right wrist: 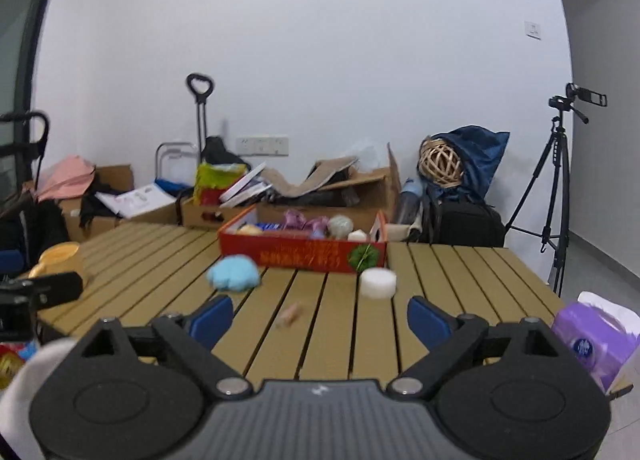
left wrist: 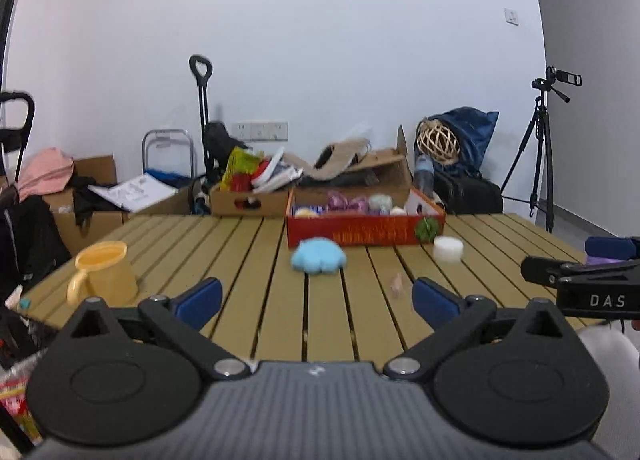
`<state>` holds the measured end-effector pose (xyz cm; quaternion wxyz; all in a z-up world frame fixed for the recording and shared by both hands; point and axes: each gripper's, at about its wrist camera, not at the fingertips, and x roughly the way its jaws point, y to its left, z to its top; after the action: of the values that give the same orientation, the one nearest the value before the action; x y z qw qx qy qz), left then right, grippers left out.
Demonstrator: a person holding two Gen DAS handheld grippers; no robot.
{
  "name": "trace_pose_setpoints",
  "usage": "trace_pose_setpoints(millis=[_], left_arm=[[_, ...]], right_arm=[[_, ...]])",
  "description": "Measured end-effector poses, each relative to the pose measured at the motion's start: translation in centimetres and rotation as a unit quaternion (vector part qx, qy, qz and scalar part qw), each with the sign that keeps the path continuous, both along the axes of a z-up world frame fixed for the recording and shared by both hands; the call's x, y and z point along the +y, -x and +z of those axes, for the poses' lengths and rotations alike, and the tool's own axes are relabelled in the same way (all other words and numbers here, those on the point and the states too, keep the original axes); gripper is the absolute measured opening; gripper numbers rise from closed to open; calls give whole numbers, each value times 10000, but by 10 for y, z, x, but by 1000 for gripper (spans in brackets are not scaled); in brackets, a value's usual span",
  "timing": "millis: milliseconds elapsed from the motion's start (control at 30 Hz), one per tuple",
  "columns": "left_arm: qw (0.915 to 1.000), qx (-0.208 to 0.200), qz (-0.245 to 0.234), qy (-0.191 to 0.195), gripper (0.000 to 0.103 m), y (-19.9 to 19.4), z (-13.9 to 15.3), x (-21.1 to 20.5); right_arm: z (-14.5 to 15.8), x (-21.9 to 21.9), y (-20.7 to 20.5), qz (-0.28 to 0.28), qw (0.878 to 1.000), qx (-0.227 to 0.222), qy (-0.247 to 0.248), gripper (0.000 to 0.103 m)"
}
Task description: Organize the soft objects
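Blue pads tip both grippers, and each pair stands spread wide with nothing between. The left gripper [left wrist: 316, 296] and the right gripper [right wrist: 320, 320] hover side by side over the near edge of a tan slatted table [left wrist: 256, 244].

A tiny pink item [right wrist: 289, 315], too blurred to identify, lies on the slats nearest the grippers, ahead of the right one. At the near right corner sits a purple tissue pack [right wrist: 592, 344]. On the left side of the table stands a yellow mug [left wrist: 105, 272], upright, handle toward the near left.

Farther in, a light blue paw-shaped plush [left wrist: 319, 256] rests near the middle of the table, just in front of the left end of a red cardboard box [left wrist: 360, 230]. A white round sponge [left wrist: 448, 248] lies off the box's right front corner, apart from the plush. The box sits at the far edge and holds several soft things: purple pieces, a pale yarn-like ball, a white one and a yellowish one.

Beyond the table, brown cartons [left wrist: 248, 199] with clutter stand on the floor against a white wall. To the right are a wicker ball [left wrist: 437, 141] against a dark blue bag, and a camera on a tripod [left wrist: 540, 147].
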<state>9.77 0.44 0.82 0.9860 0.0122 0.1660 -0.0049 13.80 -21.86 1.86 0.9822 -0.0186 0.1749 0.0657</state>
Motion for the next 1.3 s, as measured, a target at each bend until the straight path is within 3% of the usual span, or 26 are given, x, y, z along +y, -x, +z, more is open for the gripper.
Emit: trace_pose_setpoints(millis=[200,333,1300], left_arm=[[9999,160,-31,0,103,12,-15,0],[9999,112,-59,101,103,11,-13,1],[9983,-520,-173,195,103,19,1,1]], right_arm=[[-16,13,32,73,9995,-118,274,95],[-15,11,40,77,9994,-279,176,95],[-14,-2,41,-164,9988,-416,-177,96]])
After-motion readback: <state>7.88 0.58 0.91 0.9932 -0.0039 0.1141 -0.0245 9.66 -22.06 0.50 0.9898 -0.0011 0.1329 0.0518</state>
